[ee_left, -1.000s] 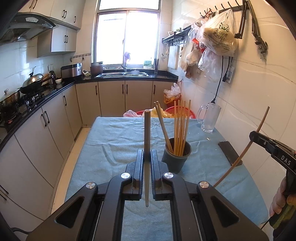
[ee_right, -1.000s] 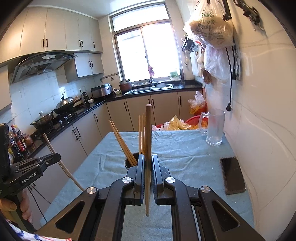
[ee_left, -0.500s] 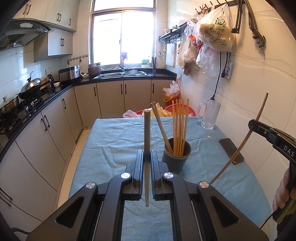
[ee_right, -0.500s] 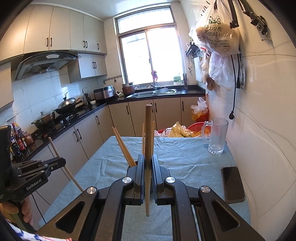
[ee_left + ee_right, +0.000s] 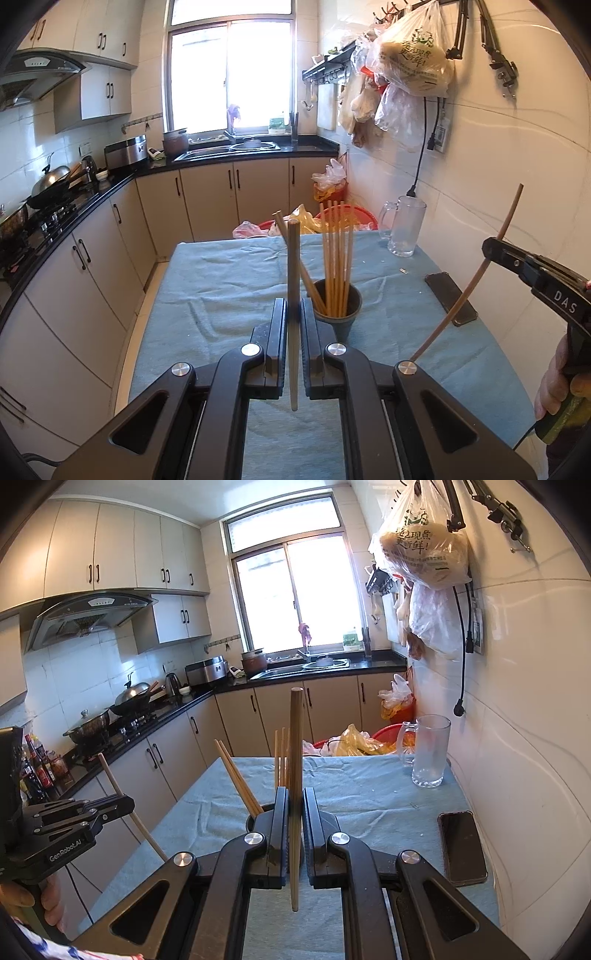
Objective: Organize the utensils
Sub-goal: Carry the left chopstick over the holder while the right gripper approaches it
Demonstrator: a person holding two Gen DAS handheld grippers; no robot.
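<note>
The right wrist view's jaws hide most of the dark cup (image 5: 253,818); bottles (image 5: 37,771) are blurred.

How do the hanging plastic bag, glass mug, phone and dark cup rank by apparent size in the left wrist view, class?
1. Hanging plastic bag, clearly largest.
2. Glass mug and dark cup: too alike to rank; the cup stands nearer the camera.
3. Phone, a thin foreshortened slab, smallest.

glass mug (image 5: 405,227), phone (image 5: 450,298), blue tablecloth (image 5: 229,273)
</note>
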